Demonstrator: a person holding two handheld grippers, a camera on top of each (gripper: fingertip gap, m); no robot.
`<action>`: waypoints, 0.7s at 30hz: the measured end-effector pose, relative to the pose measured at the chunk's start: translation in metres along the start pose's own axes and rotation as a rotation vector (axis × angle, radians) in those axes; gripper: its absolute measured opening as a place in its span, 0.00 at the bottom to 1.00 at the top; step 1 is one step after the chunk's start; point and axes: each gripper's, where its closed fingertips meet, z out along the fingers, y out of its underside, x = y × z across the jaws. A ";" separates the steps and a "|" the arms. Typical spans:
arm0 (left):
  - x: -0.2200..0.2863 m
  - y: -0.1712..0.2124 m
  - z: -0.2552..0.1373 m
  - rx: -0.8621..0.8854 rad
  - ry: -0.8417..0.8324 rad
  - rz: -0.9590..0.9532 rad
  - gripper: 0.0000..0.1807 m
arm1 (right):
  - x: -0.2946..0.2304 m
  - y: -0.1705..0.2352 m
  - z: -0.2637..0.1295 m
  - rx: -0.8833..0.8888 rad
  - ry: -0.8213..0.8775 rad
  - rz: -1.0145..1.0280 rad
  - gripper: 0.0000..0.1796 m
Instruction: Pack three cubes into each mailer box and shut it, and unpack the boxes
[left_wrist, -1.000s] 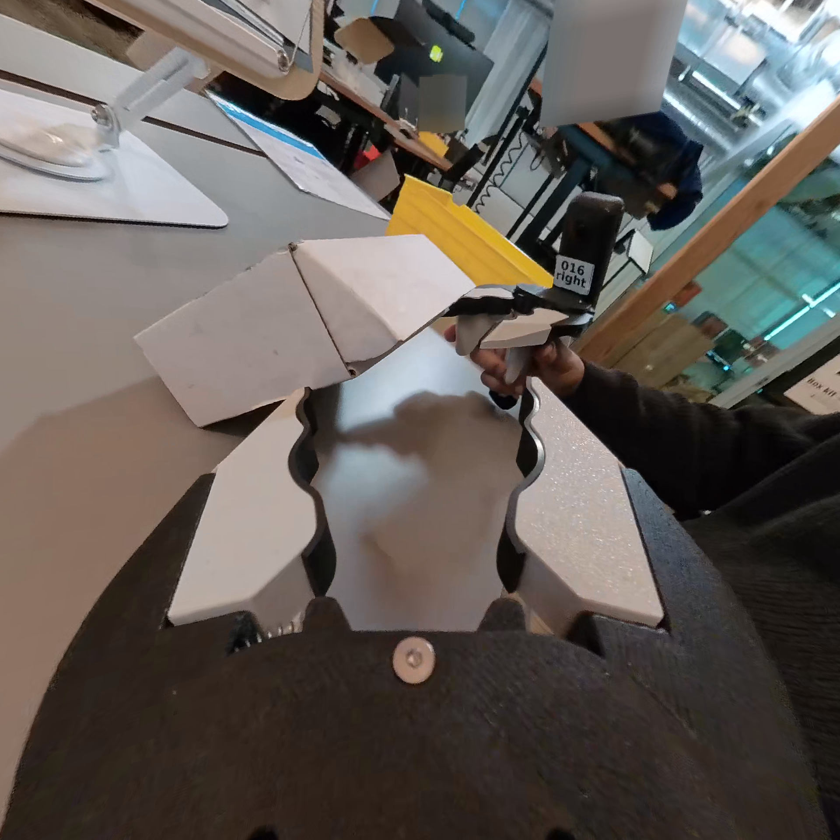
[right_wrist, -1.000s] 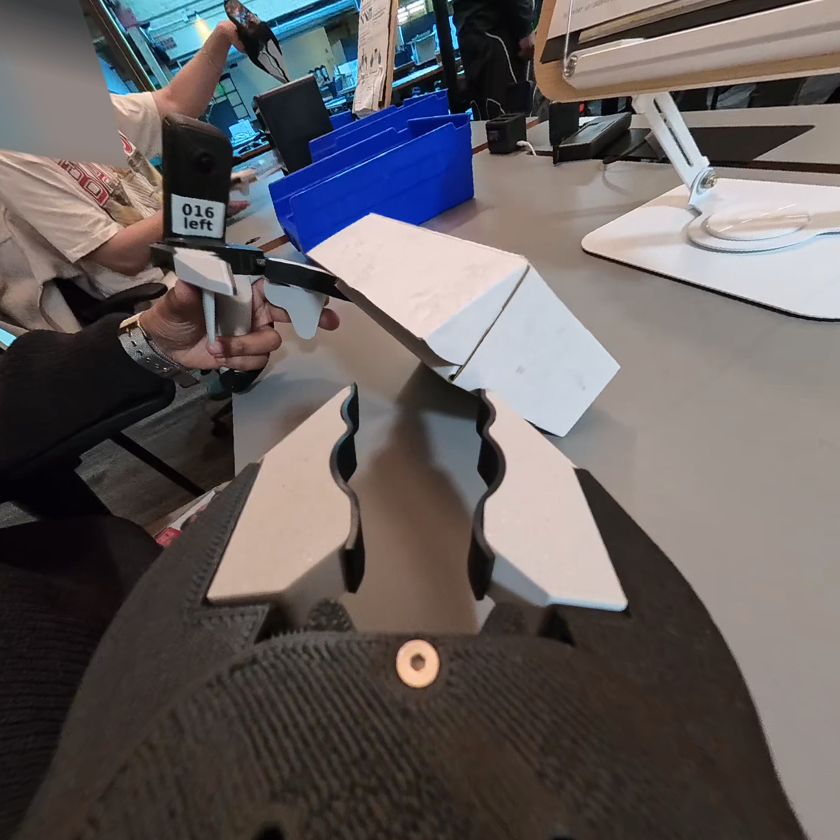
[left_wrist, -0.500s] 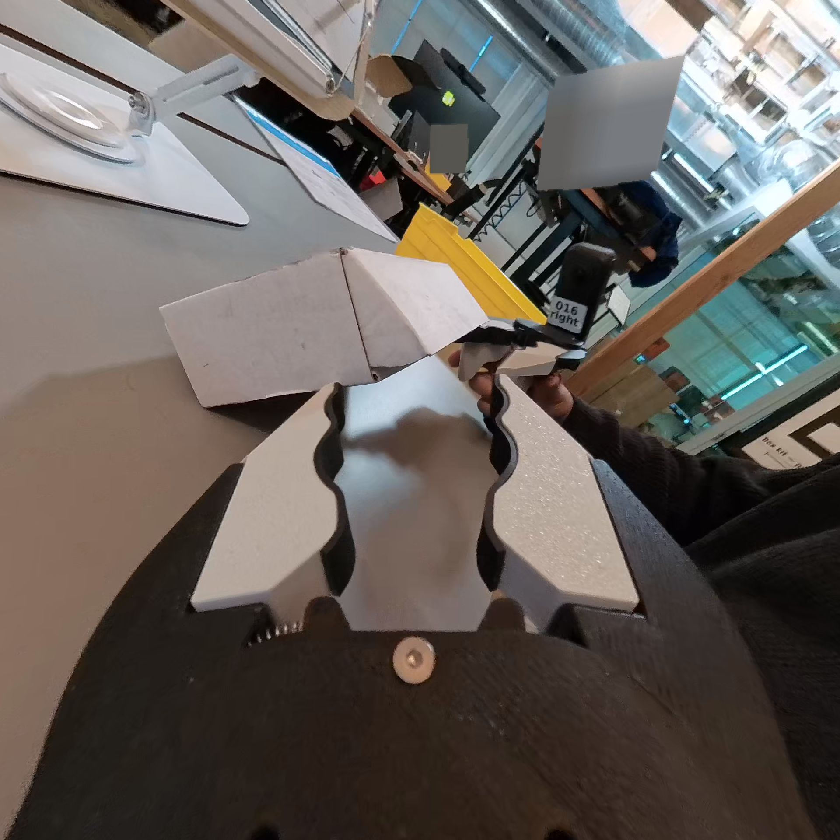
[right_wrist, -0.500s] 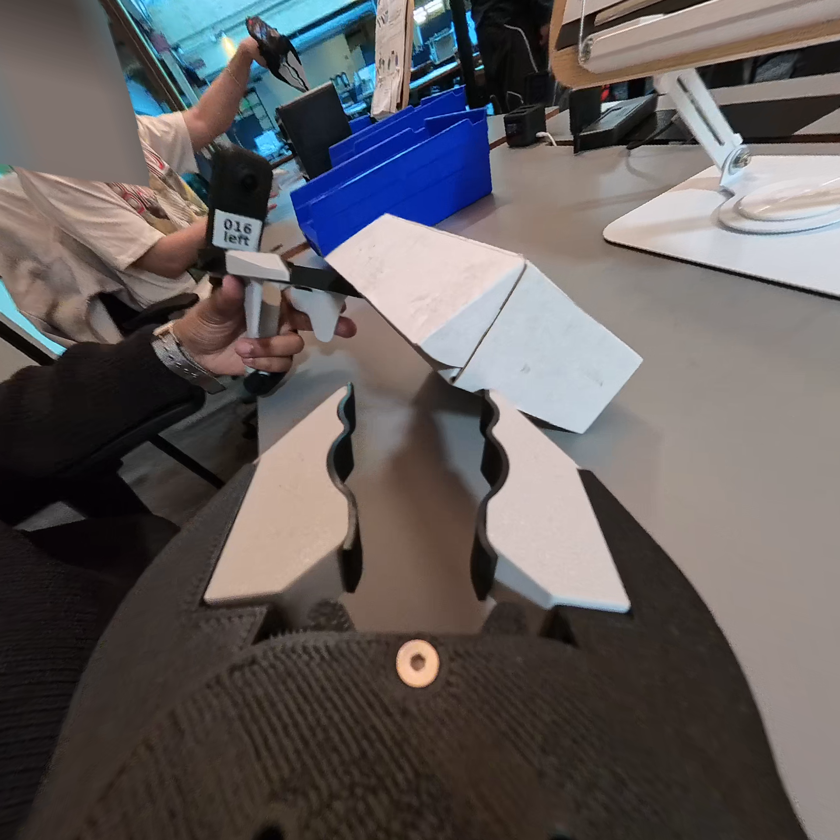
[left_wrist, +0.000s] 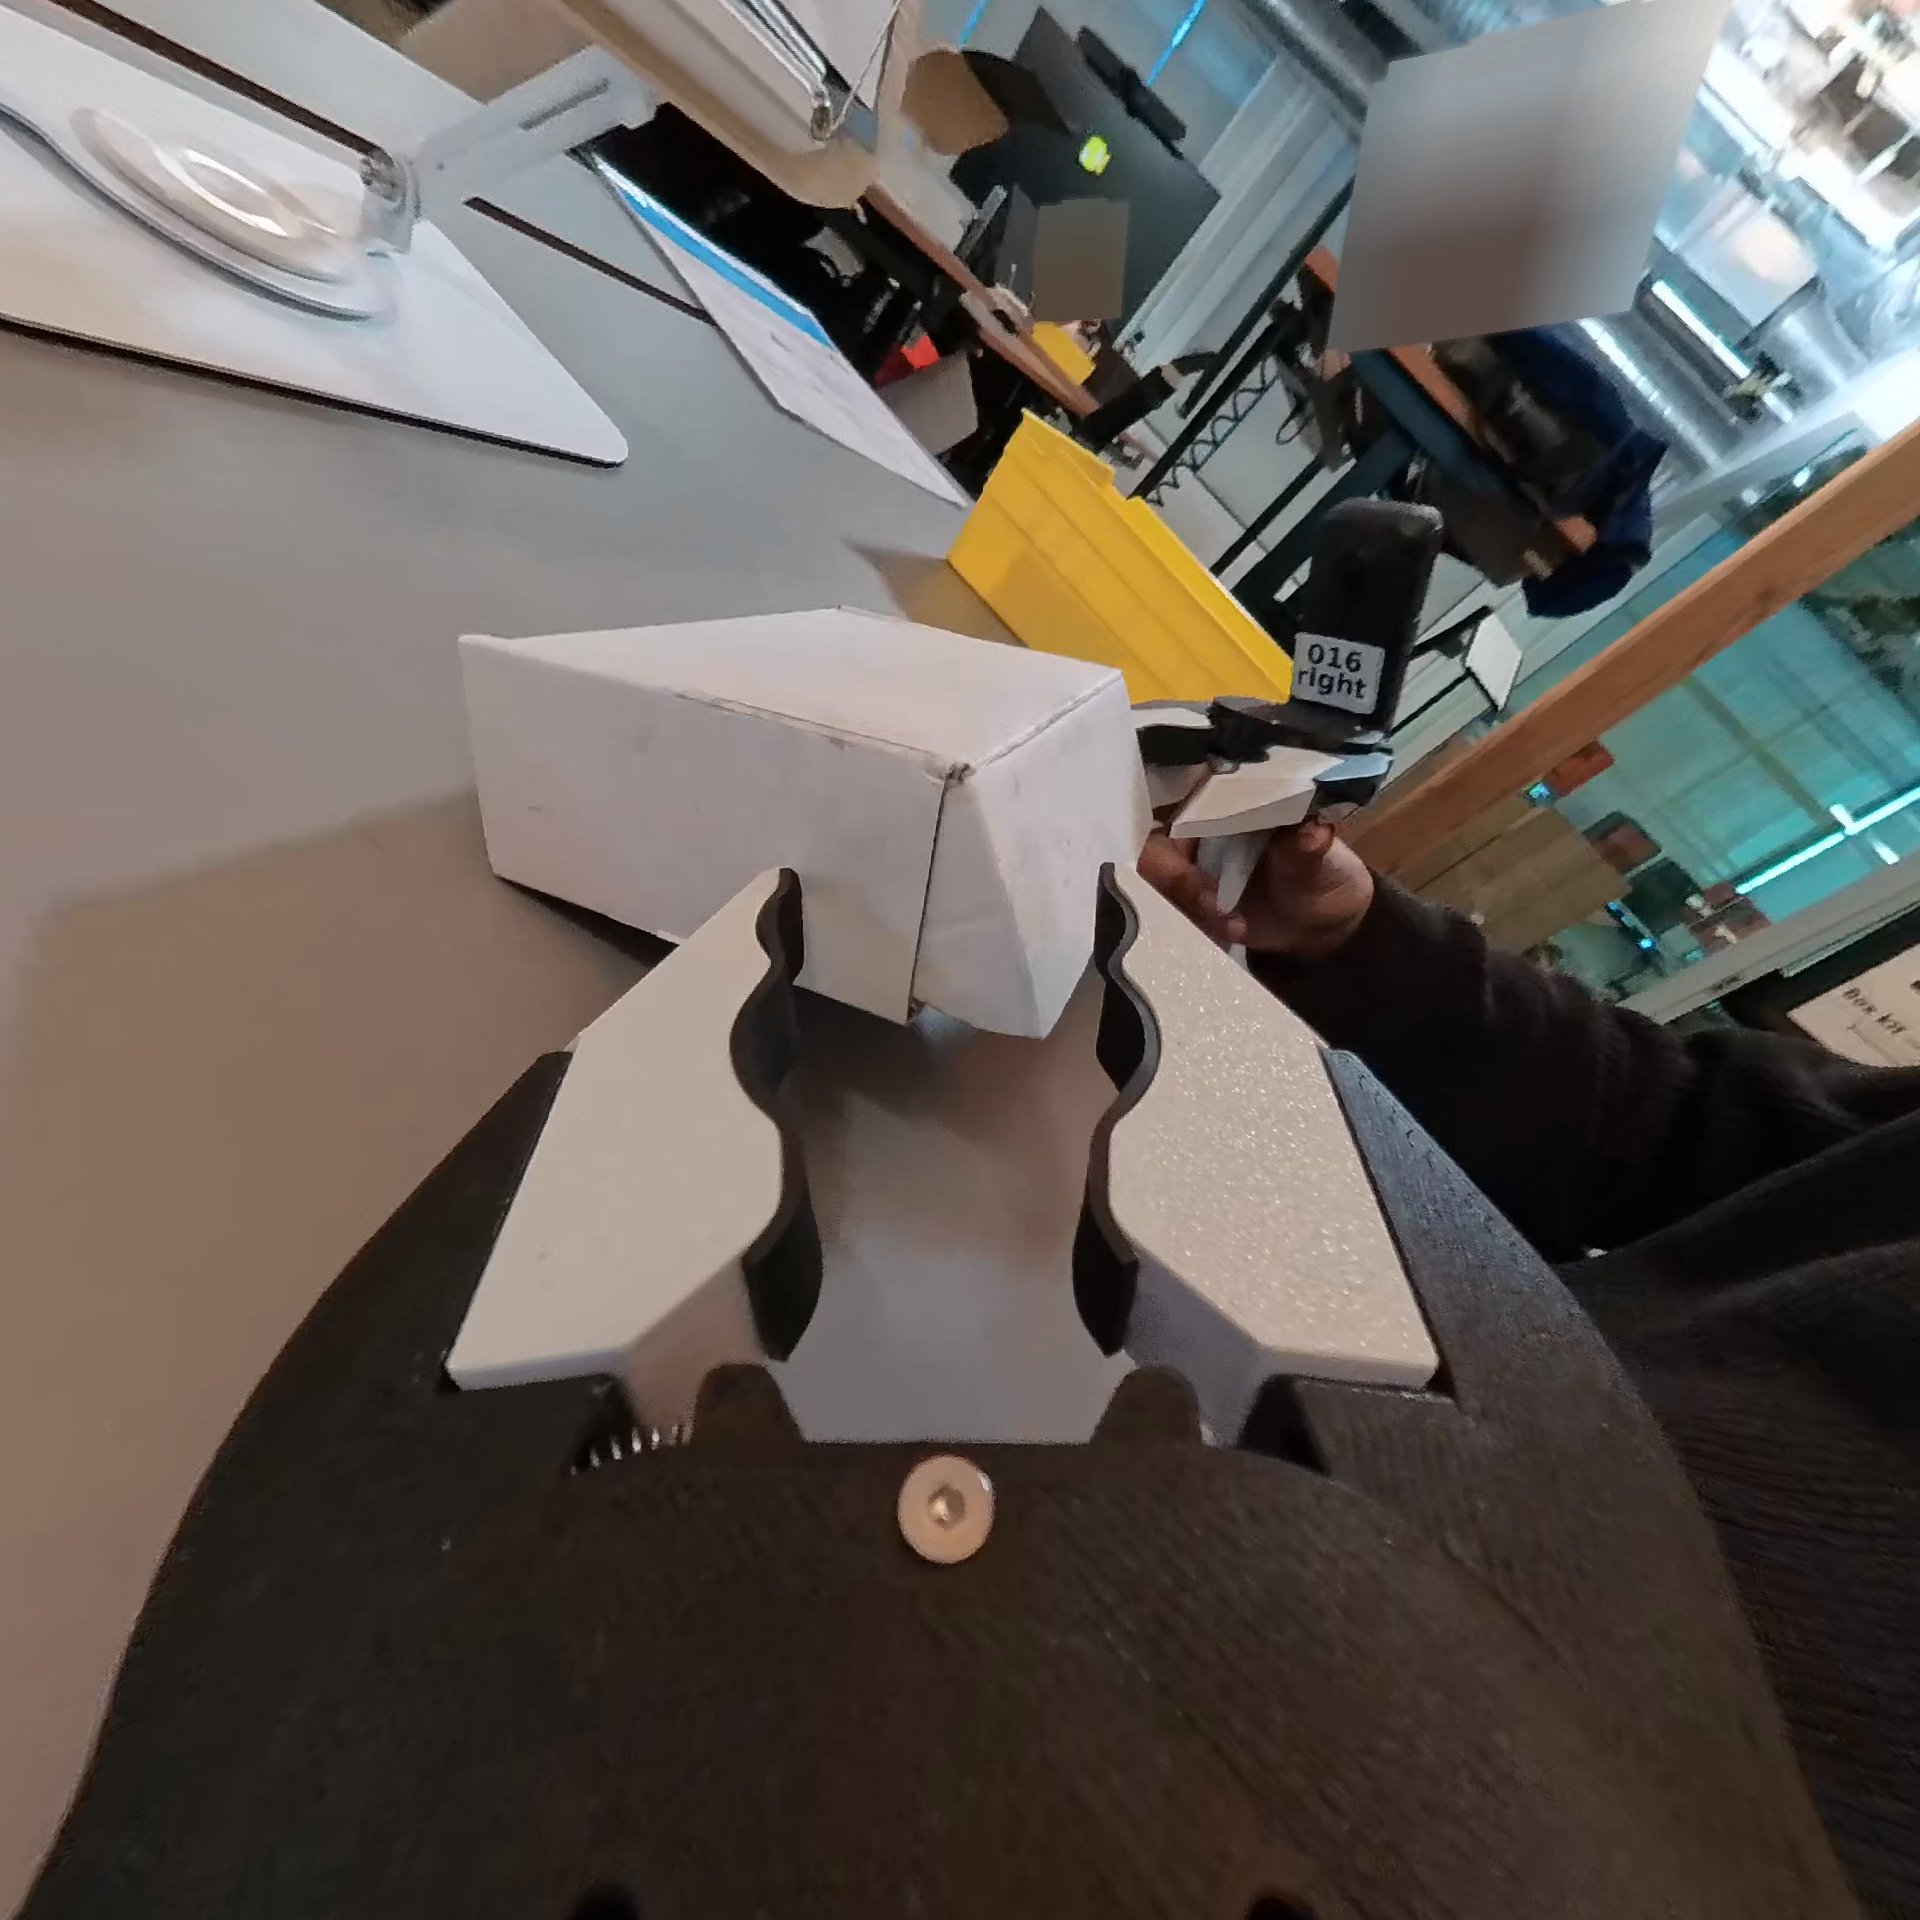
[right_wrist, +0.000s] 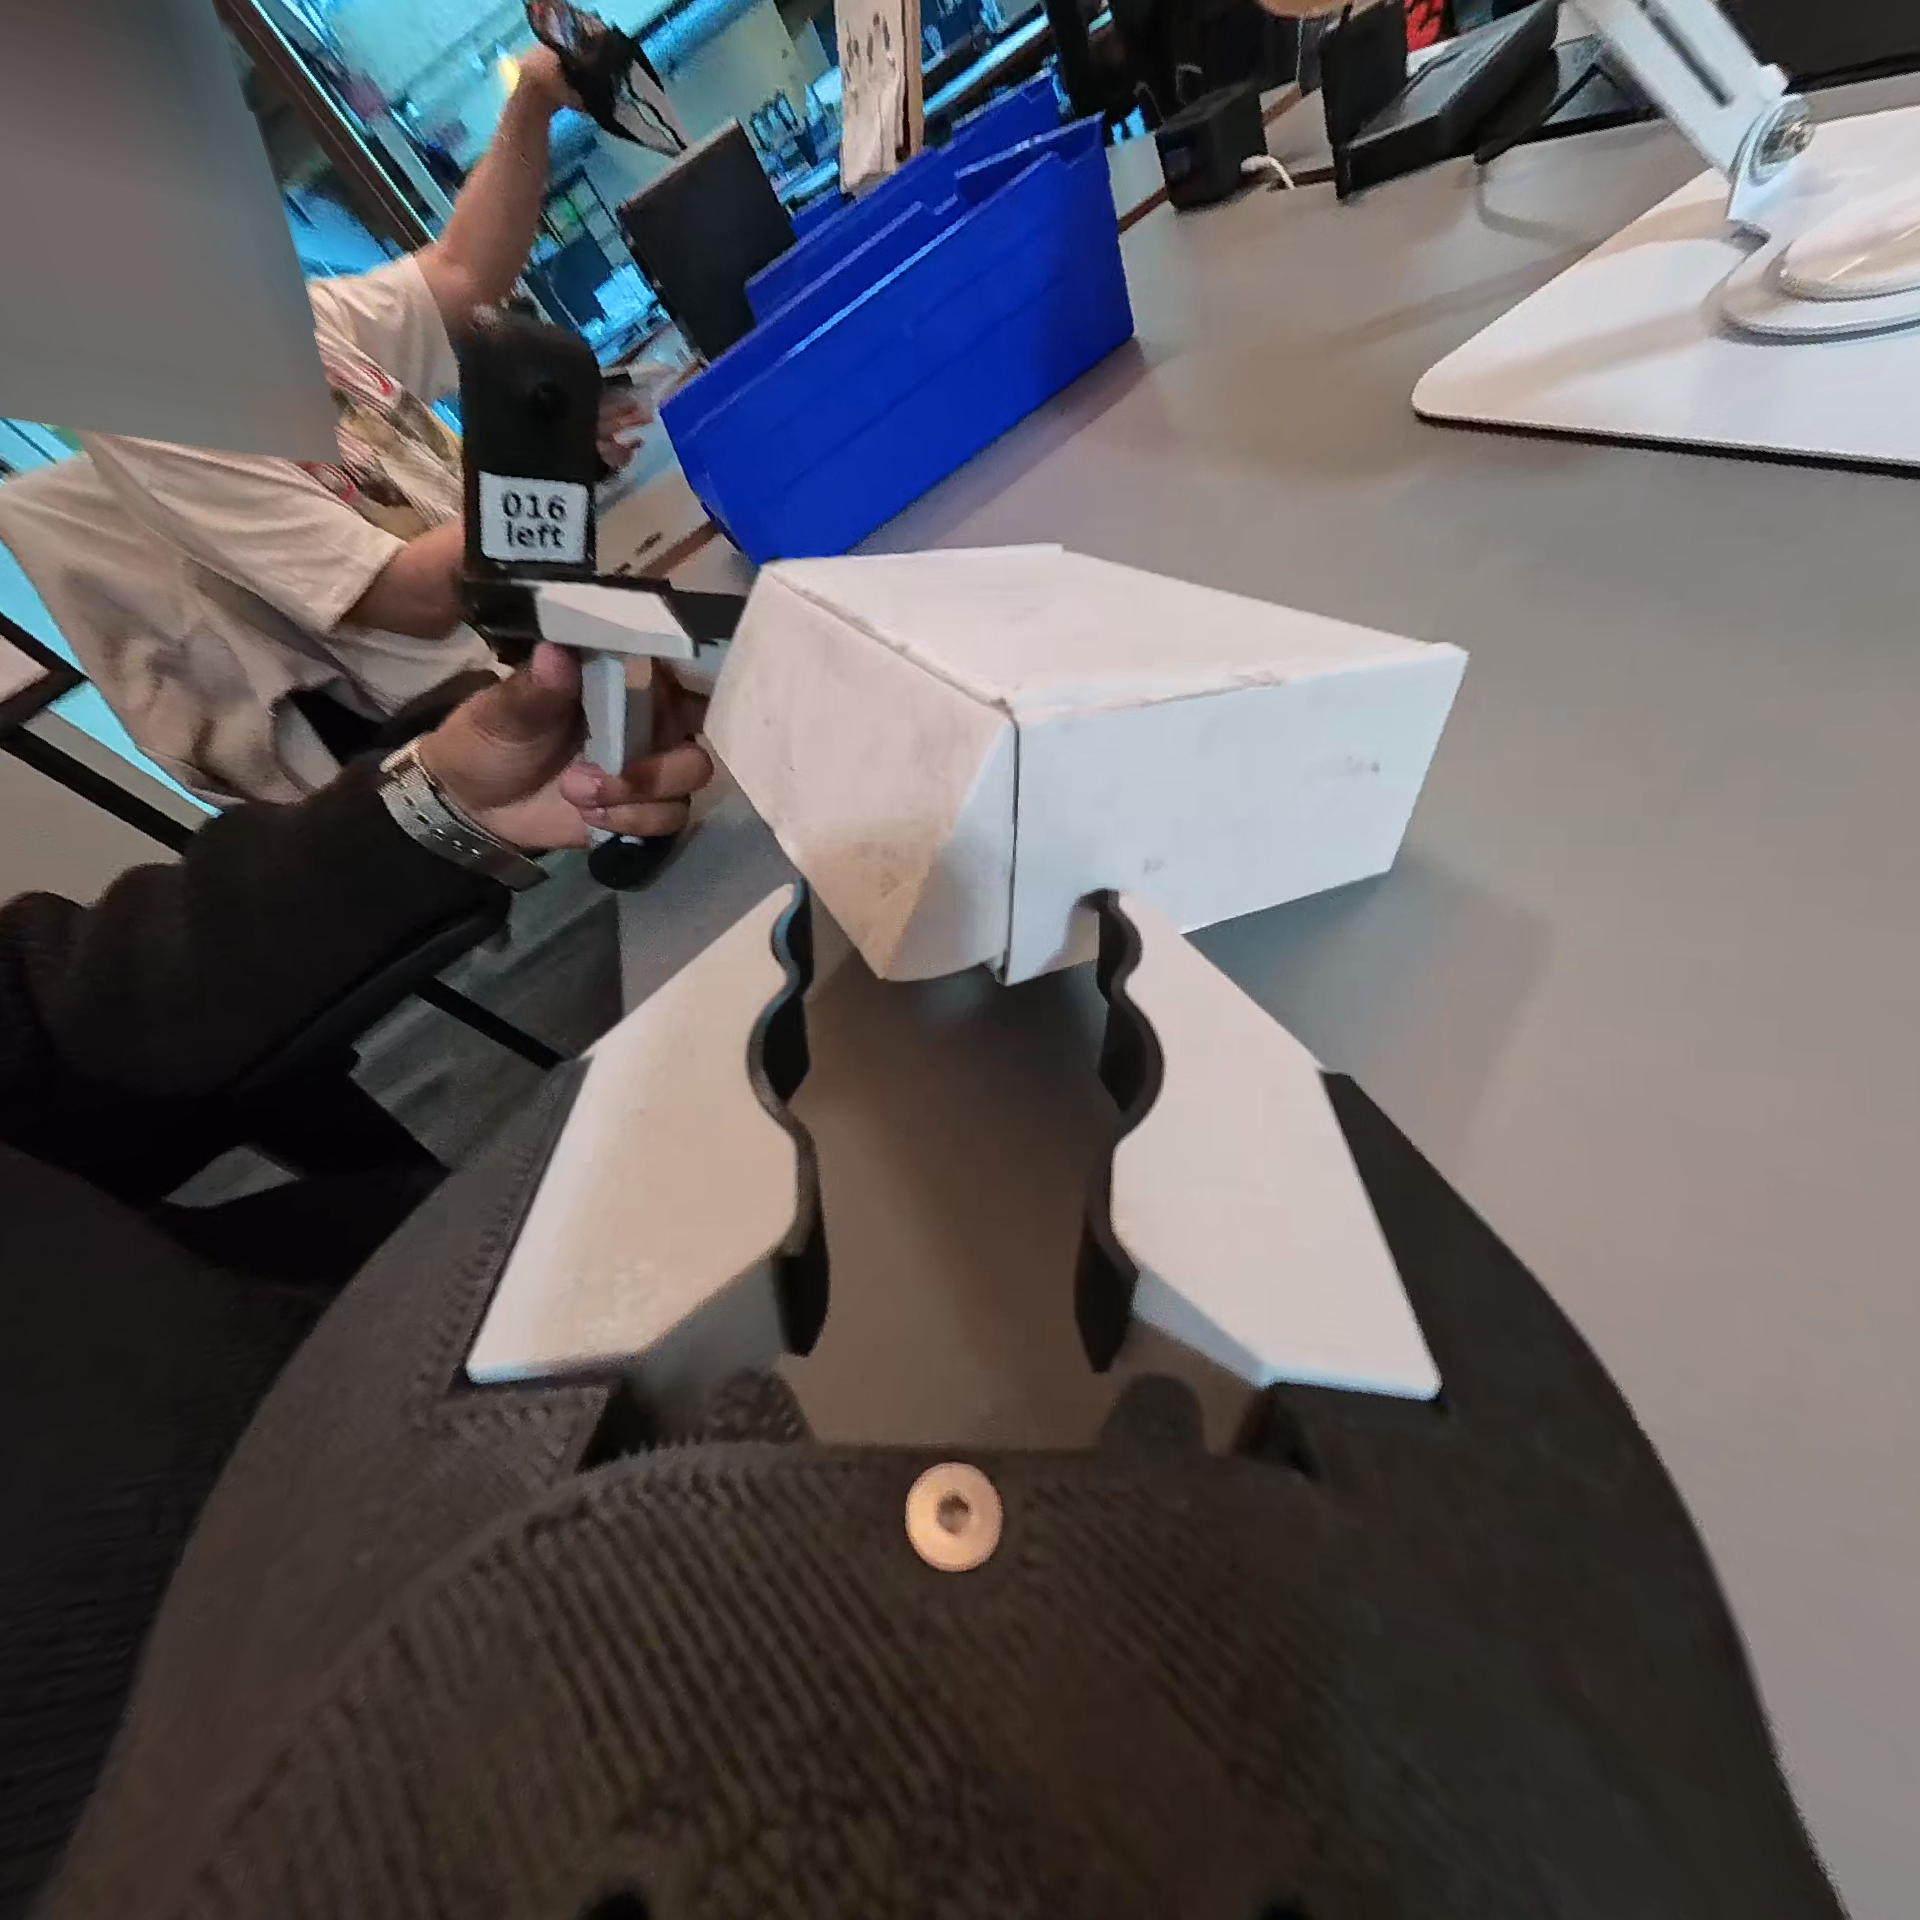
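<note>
The left gripper (left_wrist: 945, 904) has its two fingers spread wide apart, nothing between them. The right gripper (right_wrist: 951, 920) is spread the same way. A hand (right_wrist: 551, 753) in a dark sleeve with a wristwatch grips the left handle; another hand (left_wrist: 1288, 894) grips the right handle.

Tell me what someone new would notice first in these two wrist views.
A closed white mailer box on the grey table, close ahead of both grippers. The left gripper and the right gripper both have their fingers apart. A yellow bin sits behind the box in the left view, blue bins in the right.
</note>
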 end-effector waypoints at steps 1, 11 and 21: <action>-0.001 0.001 0.000 -0.005 -0.008 0.006 0.31 | 0.001 0.002 0.001 -0.013 0.011 -0.018 0.30; -0.010 0.008 0.001 -0.053 -0.085 0.059 0.34 | -0.006 0.021 0.008 -0.138 0.037 -0.143 0.30; -0.018 0.020 0.002 -0.132 -0.134 0.080 0.39 | -0.011 0.048 0.016 -0.293 0.083 -0.301 0.36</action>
